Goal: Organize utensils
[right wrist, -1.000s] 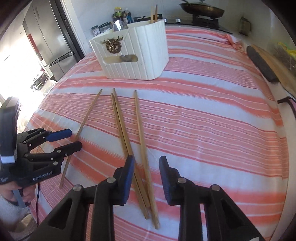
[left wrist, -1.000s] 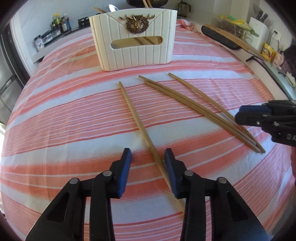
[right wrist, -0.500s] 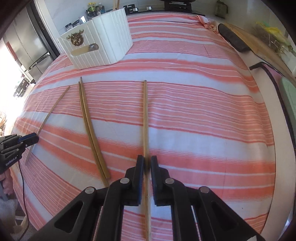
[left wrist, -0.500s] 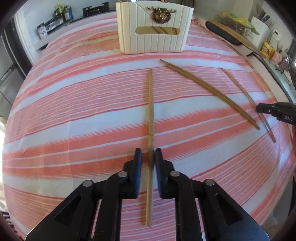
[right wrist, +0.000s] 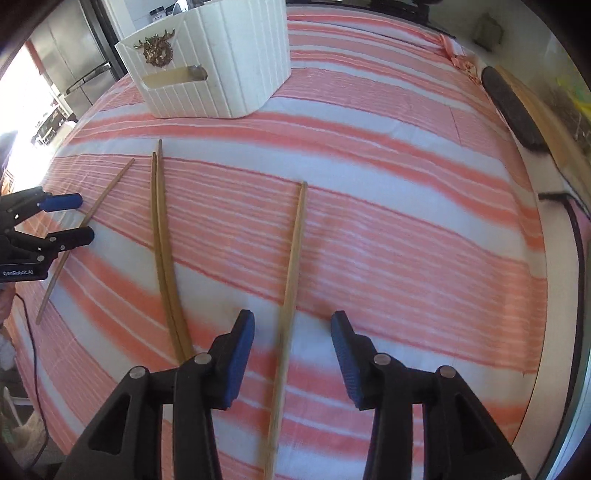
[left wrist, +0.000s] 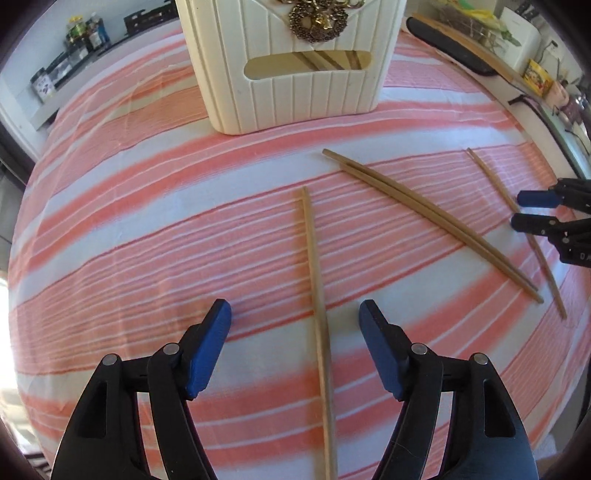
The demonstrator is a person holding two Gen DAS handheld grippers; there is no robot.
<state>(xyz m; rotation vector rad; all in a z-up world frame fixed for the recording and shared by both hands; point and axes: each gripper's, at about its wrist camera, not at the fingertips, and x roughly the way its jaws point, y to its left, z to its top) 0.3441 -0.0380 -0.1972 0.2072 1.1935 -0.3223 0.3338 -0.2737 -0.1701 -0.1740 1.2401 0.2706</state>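
Several wooden chopsticks lie on the striped cloth. In the left wrist view one single chopstick (left wrist: 316,280) runs between the fingers of my open left gripper (left wrist: 295,328). A pair of chopsticks (left wrist: 424,214) lies to its right, and another single chopstick (left wrist: 495,184) lies farther right, by my right gripper (left wrist: 528,210). In the right wrist view that single chopstick (right wrist: 293,258) lies between the fingers of my open right gripper (right wrist: 293,336). The pair (right wrist: 162,229) and the left chopstick (right wrist: 96,206) lie to its left, by my left gripper (right wrist: 70,218). Neither gripper holds anything.
A white ribbed utensil holder (left wrist: 295,66) with a brass ornament stands at the back and holds wooden utensils; it also shows in the right wrist view (right wrist: 214,62). A dark board (right wrist: 513,107) and a cable (right wrist: 576,236) lie at the right edge. Jars (left wrist: 85,29) stand at the back left.
Both grippers were shut on their single chopsticks half a second ago; now both are open and the chopsticks lie loose between the fingers. The holder looks closer.
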